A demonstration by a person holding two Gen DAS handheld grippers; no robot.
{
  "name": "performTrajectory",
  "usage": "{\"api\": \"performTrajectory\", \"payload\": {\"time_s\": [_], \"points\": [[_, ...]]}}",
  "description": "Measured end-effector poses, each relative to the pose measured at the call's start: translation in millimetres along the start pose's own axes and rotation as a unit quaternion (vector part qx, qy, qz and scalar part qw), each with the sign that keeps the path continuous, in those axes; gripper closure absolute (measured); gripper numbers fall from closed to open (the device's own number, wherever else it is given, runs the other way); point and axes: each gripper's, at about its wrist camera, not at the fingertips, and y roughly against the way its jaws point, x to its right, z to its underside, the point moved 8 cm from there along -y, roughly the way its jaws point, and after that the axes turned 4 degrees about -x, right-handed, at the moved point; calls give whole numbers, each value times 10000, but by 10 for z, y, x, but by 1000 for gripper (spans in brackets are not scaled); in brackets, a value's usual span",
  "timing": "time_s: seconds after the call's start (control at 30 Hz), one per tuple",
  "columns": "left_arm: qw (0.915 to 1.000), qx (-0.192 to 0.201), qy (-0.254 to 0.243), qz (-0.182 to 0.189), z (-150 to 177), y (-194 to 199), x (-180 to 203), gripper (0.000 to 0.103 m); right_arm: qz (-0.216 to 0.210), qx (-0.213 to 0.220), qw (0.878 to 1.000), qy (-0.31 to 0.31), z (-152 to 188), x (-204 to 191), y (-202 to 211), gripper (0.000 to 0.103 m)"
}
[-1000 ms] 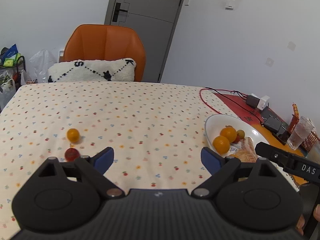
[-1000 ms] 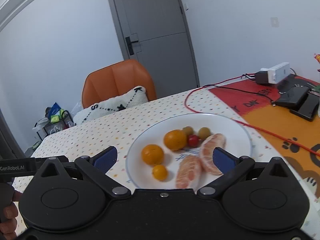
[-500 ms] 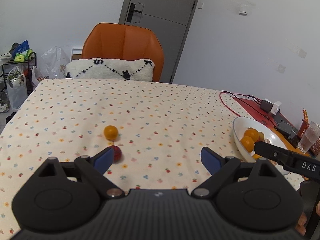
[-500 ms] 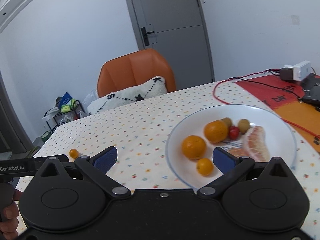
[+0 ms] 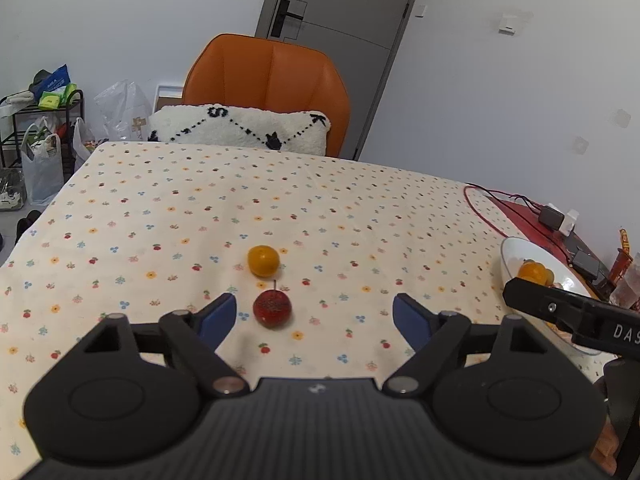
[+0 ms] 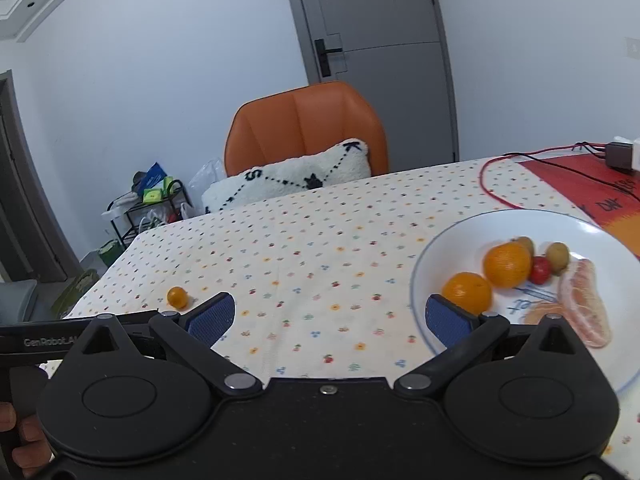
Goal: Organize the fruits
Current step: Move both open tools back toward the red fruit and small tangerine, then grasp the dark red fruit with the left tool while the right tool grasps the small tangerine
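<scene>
An orange chair (image 5: 268, 84) stands at the far edge of the table (image 5: 160, 208), holding a white cushion (image 5: 240, 126) with black stitching. Behind the chair is a grey door (image 5: 340, 32) set in plain white walls. Left of the chair, a black shelf rack (image 5: 40, 120) and plastic bags (image 5: 120, 108) sit on the floor.

light: bright, even | shadows: soft | fisheye edge bending | plate (image 6: 440, 240) fruit slightly blurred

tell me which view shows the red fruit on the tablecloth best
The left wrist view. The red fruit lies unobstructed between the open left gripper fingers, stem visible, just in front of the small orange. In the right wrist view it can't be seen; only the small orange shows there.
</scene>
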Motion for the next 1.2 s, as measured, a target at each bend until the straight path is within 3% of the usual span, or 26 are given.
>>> {"api": "performTrajectory", "payload": {"time_s": [0.27,0.4,0.6,0.67,1.2], "points": [[9998,-139,10,-148,25,-132,-133,38,-164,-148,9997,119,-7,-168,-170,0],[9995,-166,-49,-253,27,-204,-175,40,-312,-231,9992,111,-15,-250,-246,0],[9995,-230,-41,-209,22,-311,-204,62,-551,-310,9978,191,-47,-411,-344,0],[9995,-248,-26,-206,11,-319,-228,79,-571,-344,9975,223,-52,-454,-385,0],[9987,63,320,-390,-142,-30,-668,79,-1176,-566,9913,151,-81,-861,-722,0]]}}
